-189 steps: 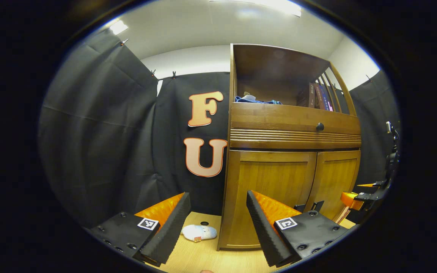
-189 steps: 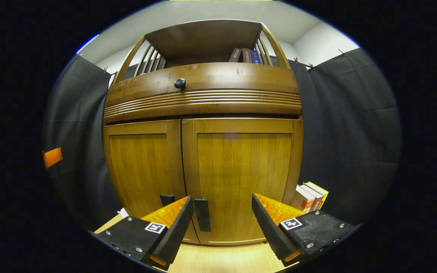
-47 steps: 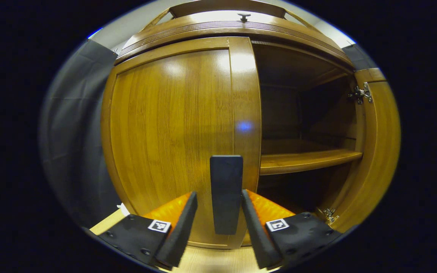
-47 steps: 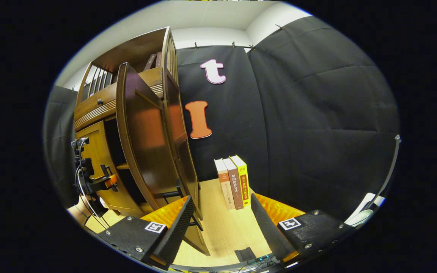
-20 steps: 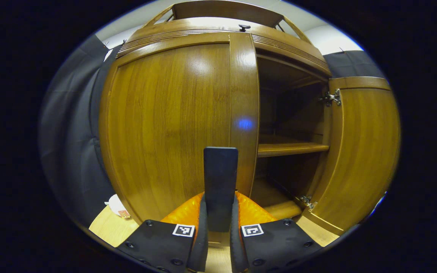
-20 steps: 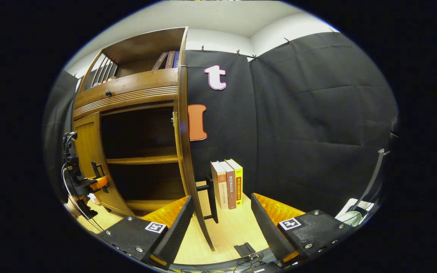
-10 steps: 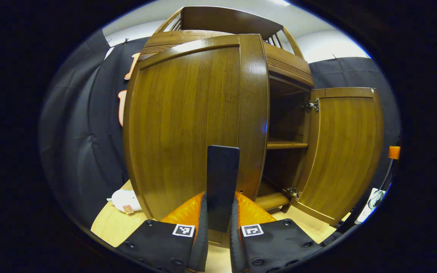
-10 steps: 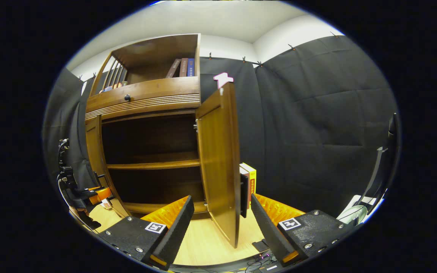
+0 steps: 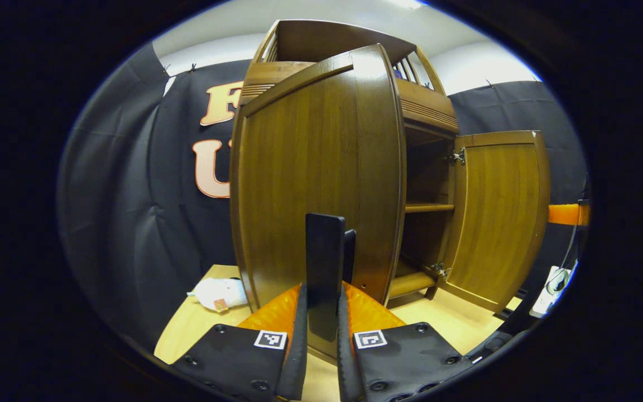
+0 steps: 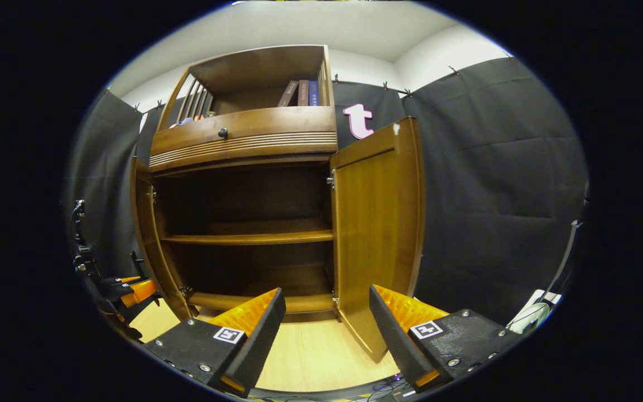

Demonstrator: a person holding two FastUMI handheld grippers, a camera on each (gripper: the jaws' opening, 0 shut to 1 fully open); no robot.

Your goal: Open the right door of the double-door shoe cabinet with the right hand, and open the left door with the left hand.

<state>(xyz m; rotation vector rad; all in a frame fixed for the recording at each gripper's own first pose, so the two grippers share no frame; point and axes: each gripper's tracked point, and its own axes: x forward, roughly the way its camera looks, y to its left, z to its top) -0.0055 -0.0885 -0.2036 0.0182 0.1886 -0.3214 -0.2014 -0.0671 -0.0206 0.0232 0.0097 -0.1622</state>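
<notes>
A black cloth wall goes all around the booth, and a pale wooden floor [image 10: 310,357] lies under everything. On that floor stands the tall brown shoe cabinet [image 10: 243,139], with its long side going straight up.

In the right gripper view both doors stand open, and you can see a shelf [image 10: 246,238] running flat across the dark inside. The right door [image 10: 377,223] is swung far out toward the camera, with its inner face showing. The left door [image 10: 145,234] is seen nearly edge on at the other side. Up top there is a drawer with a round dark knob [image 10: 222,133], and some books [image 10: 299,92] lean in the open space above it.

The right gripper [image 10: 326,326] has its fingers spread wide apart and holds nothing. It is near the right door but not touching it.

In the left gripper view the left gripper [image 9: 321,329] is squeezed tight on the door handle [image 9: 324,268], a dark bar that stands straight up. The left door [image 9: 316,184] is swung out toward the camera. A small white soft thing [image 9: 218,293] lies on the floor beside the cabinet.
</notes>
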